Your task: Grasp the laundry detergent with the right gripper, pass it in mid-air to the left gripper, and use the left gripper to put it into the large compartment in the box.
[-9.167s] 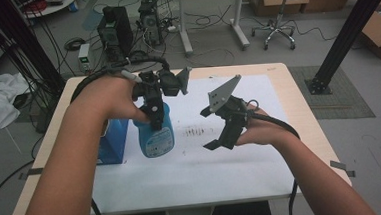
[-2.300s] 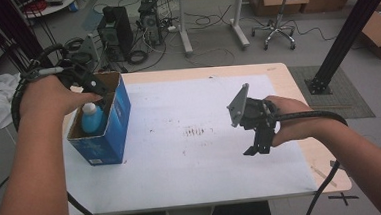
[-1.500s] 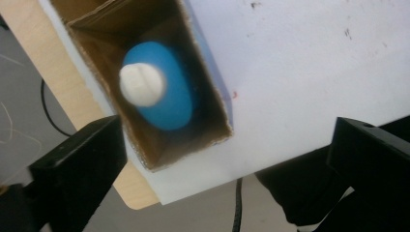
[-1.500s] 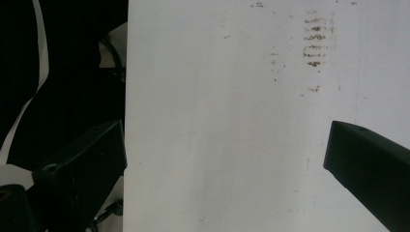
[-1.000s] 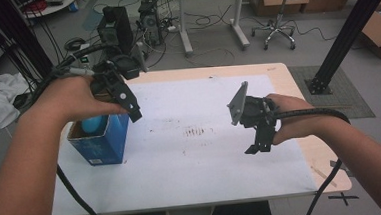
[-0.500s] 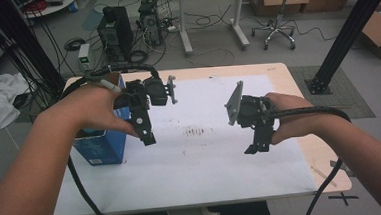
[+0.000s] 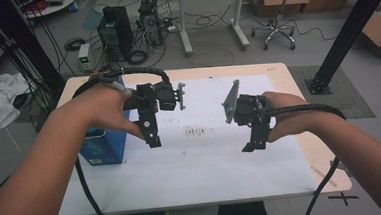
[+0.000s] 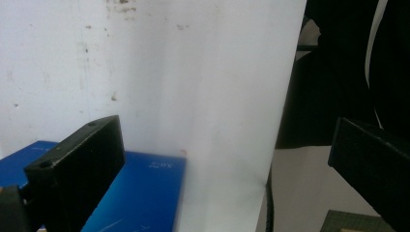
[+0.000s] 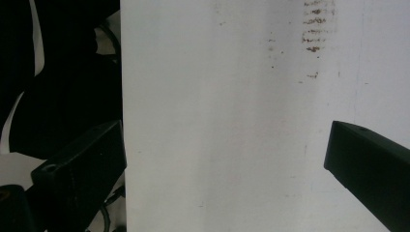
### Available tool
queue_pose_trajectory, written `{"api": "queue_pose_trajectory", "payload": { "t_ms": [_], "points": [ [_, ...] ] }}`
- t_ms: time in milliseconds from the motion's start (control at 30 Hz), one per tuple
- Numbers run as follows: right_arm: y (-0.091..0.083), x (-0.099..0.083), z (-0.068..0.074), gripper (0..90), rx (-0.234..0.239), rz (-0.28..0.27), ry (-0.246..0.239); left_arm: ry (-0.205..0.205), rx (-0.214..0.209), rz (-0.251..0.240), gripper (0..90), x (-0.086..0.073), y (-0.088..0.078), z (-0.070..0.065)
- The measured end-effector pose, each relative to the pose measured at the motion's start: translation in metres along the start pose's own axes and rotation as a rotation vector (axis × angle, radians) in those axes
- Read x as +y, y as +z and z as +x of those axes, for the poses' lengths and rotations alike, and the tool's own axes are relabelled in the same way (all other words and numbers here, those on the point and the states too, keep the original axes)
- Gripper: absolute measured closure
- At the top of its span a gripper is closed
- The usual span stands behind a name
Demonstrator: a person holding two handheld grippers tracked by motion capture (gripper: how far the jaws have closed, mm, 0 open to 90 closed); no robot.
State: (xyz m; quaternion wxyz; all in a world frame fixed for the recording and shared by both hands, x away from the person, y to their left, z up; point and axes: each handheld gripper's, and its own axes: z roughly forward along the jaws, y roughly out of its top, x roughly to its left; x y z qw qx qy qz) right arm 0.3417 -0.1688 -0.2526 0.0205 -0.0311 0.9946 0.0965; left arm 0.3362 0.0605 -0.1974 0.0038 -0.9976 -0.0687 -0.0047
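A blue box [image 7: 103, 150] stands at the left edge of the white sheet [image 7: 202, 162] that covers the table; my left forearm hides its top. My left gripper [image 7: 153, 139] hangs just right of the box, pointing down, open and empty. In the left gripper view the left gripper [image 8: 222, 145] has its jaws wide apart over the sheet [image 8: 193, 87], with a corner of the blue box [image 8: 145, 193] below. My right gripper [image 7: 251, 145] hovers over the sheet's right half, also open. The right gripper view shows the right gripper [image 9: 222, 145] holding nothing above the sheet [image 9: 217, 96].
Brown smudges [image 7: 196, 132] mark the middle of the sheet. The wooden table edge [image 7: 327, 169] shows at the right. Behind the table the floor holds computer towers [image 7: 116, 24], cables, a stool [image 7: 280, 12] and a black post [image 7: 354, 32].
My left gripper set a blue bottle into the box, then lifted out empty and swung right, towards the middle. The right gripper has barely moved.
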Motion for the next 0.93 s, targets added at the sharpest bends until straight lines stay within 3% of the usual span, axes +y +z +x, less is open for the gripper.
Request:
{"api": "queue_pose_trajectory", "payload": {
  "t_ms": [233,933],
  "points": [
    [-0.0027,0.0030,0.0004,1.2,-0.004,0.001,-0.004,0.027,0.007,-0.003,0.1,0.0043,-0.0011,-0.0044],
    [-0.0027,0.0018,-0.0023,1.2,-0.009,-0.006,0.001,0.048,0.006,-0.014,0.1,0.0103,0.0003,-0.0042]
  ]
}}
